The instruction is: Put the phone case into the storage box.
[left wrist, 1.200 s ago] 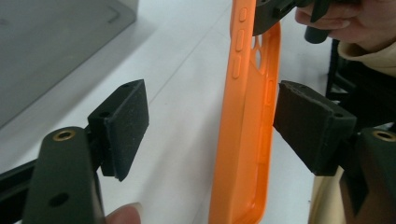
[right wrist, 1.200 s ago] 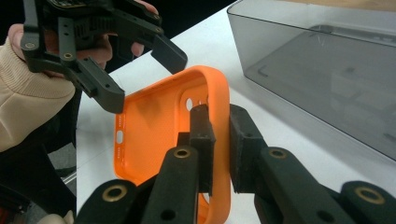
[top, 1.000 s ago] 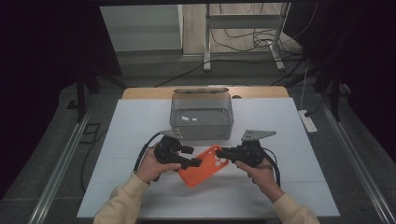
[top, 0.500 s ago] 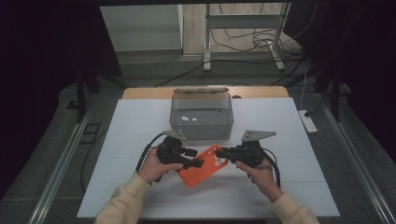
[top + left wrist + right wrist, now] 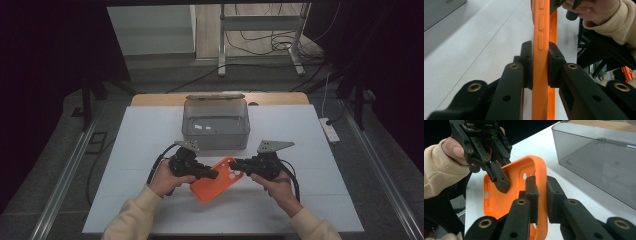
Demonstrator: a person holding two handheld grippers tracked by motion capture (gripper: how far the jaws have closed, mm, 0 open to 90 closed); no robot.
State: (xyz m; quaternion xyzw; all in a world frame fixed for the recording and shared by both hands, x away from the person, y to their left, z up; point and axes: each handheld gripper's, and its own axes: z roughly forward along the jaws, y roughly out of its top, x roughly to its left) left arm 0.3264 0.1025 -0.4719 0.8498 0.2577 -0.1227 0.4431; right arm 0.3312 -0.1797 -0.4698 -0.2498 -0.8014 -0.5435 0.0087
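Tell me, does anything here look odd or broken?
Nothing stands out. The orange phone case is held off the table between the left gripper and the right gripper, each clamped on an edge; it looks undamaged. The grey box sits square.

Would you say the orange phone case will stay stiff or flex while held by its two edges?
The phone case looks like a thin open shell with cut-outs, so it probably flexes and weighs little. The left gripper has just closed onto its side wall; the right gripper clamps the opposite rim, so pulling may bend it.
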